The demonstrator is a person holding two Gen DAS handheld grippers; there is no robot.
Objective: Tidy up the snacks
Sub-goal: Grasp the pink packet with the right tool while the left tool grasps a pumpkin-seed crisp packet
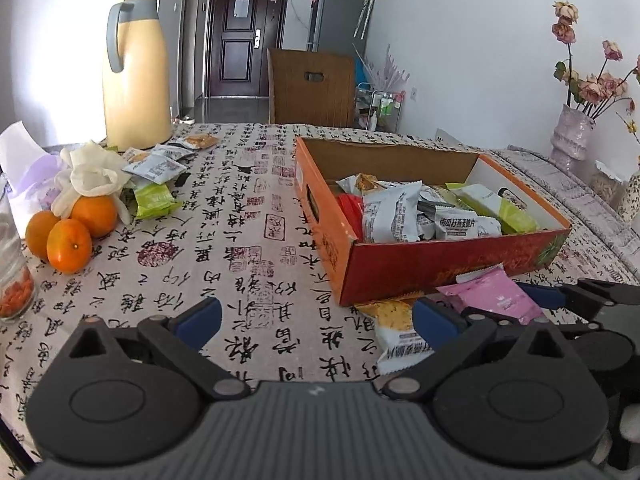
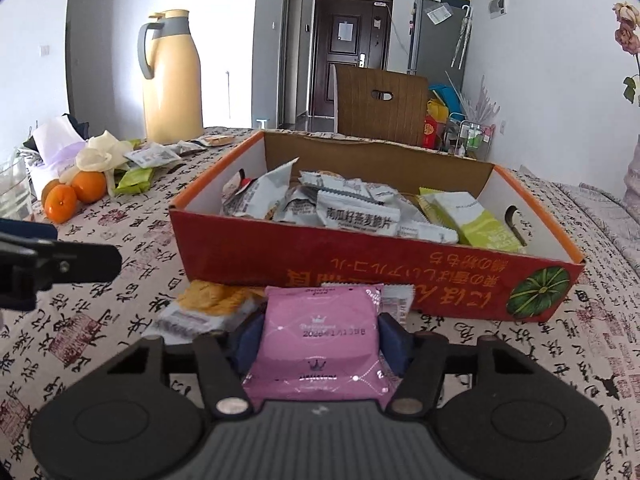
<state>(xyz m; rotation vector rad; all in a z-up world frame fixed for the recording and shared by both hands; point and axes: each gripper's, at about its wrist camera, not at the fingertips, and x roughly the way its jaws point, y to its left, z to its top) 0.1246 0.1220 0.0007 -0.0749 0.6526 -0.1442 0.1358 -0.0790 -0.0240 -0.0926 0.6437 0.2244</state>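
Here the right tool [image 2: 320,340] pinched the pink packet [image 2: 318,344] at its sides; slick wrapper risked slipping before the orange box [image 2: 376,264]. Left tool [image 1: 316,320] gaped empty.

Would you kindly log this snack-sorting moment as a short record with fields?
surface: table under a calligraphy-print cloth
container: orange box, open, holding many snack packets
right tool: closed on the pink packet, just in front of the box
left tool: open, nothing between its pads
loose snacks: orange-print packet beside the pink one; a pile of packets by the thermos
other: three oranges
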